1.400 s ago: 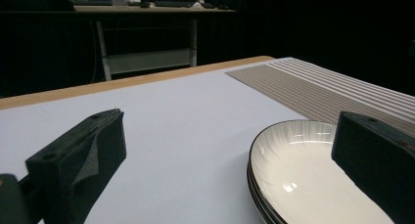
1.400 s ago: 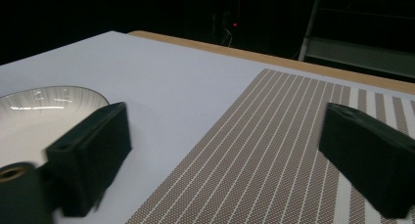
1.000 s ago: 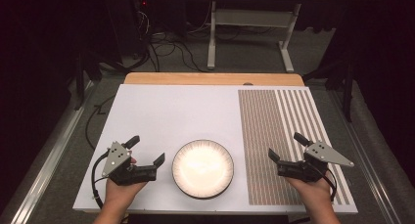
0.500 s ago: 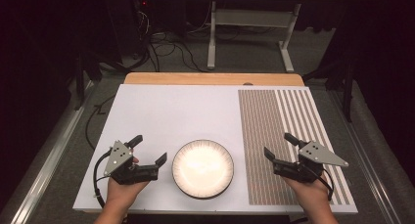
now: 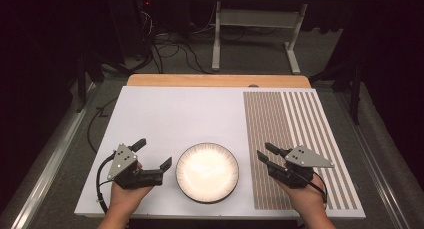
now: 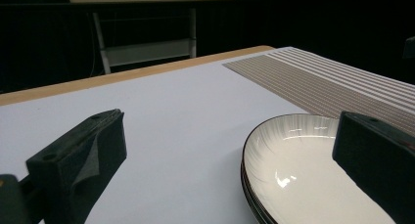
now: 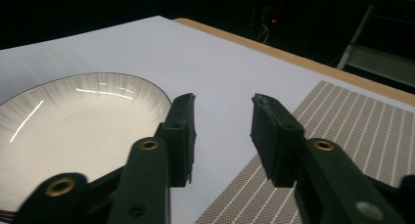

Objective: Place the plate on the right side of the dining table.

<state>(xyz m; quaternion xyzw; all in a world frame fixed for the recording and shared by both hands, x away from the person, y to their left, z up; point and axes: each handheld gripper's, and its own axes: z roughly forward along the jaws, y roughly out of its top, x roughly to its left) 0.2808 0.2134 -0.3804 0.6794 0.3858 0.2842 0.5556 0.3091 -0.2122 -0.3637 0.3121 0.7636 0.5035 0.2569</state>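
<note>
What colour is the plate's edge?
The plate is white with a thin dark rim, clearest in the left gripper view.

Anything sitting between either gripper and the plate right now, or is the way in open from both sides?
Nothing visible blocks either side. The left gripper and right gripper flank the plate, both open, with bare white table between each and the rim. The right one sits over the striped placemat's edge.

High view overhead, claw views low (sharing plate (image 5: 207, 170))

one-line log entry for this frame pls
left gripper: open, left of plate | right gripper: open, over striped mat | plate: untouched, empty
</note>
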